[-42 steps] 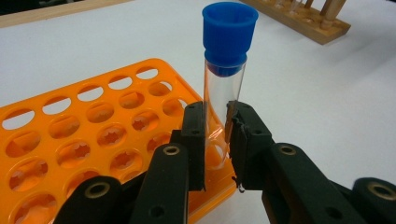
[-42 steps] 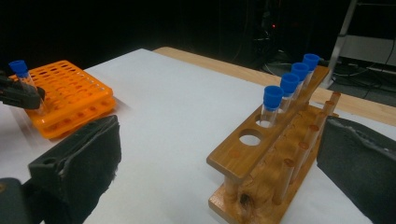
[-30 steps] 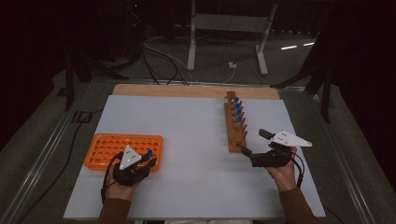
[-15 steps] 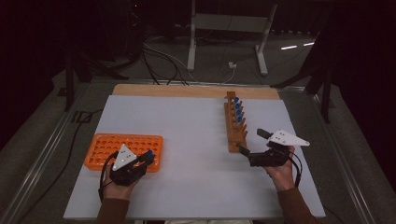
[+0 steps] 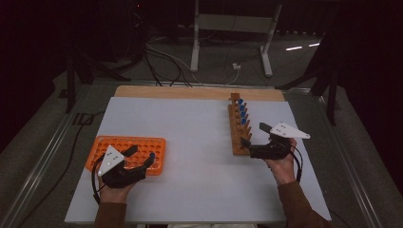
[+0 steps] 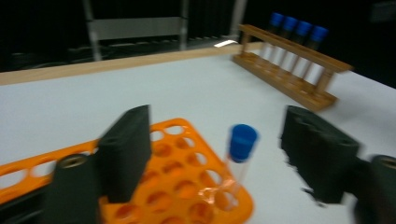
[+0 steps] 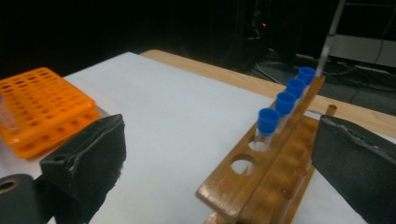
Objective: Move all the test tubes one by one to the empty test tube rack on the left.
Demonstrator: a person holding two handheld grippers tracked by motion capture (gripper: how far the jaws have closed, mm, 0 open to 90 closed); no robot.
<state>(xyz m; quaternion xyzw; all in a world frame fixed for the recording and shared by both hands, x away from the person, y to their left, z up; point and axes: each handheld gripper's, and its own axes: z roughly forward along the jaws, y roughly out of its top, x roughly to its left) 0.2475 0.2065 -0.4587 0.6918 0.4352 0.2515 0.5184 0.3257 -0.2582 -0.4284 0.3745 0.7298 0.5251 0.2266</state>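
Observation:
An orange rack (image 5: 119, 145) (image 6: 187, 186) lies at the table's near left. One clear tube with a blue cap (image 6: 240, 149) (image 5: 152, 155) stands upright in a hole at its right corner. My left gripper (image 5: 141, 156) (image 6: 217, 126) has just been opening. It is open, with the tube between its jaws and neither pad touching it. On the right stands a wooden rack (image 5: 236, 137) (image 7: 271, 177) holding several blue-capped tubes (image 5: 241, 110) (image 7: 268, 121). My right gripper (image 5: 253, 134) (image 7: 222, 130) is open at the rack's near end, its jaws closing slightly with nothing pressed between them.
The white tabletop (image 5: 195, 142) spreads between the two racks, with a bare wooden strip (image 5: 190, 92) along its far edge. Beyond the table are a metal stand (image 5: 233, 28) and cables (image 5: 161, 57) on the dark floor. The orange rack (image 7: 37, 107) lies far left in the right gripper view.
The left gripper's jaws have spread apart over the orange rack's right corner, leaving the blue-capped tube standing there. The right hand has hardly shifted beside the wooden rack.

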